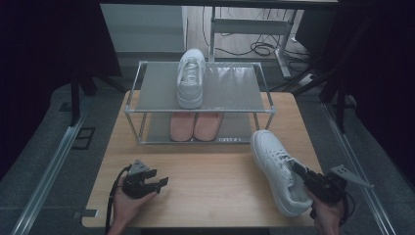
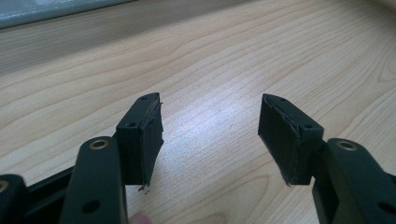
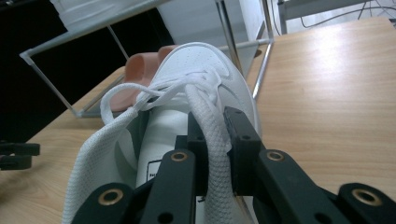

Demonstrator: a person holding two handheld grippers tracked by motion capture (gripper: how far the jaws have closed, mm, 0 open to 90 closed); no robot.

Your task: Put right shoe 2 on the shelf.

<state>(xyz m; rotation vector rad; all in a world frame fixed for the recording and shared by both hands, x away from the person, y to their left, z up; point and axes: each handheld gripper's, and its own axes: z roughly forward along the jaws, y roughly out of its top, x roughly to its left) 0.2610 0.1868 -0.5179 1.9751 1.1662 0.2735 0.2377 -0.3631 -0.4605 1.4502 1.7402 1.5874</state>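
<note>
A white sneaker [image 1: 277, 169] lies on the wooden table [image 1: 210, 181] at the front right, toe toward the rack. My right gripper [image 1: 306, 175] is shut on its padded tongue [image 3: 210, 135], one jaw on either side of it. My left gripper [image 1: 159, 184] rests low over the table at the front left, its jaws wide apart with nothing between its pads [image 2: 142, 137]. A second white sneaker [image 1: 190, 77] stands on the top shelf of the metal rack [image 1: 142, 98]. A pair of pink shoes [image 1: 195, 125] sits on the lower shelf.
The rack takes up the back half of the table. Bare wood lies between my two grippers. Table legs and cables [image 1: 259, 48] stand on the floor behind the rack, and dark curtains hang at both sides.
</note>
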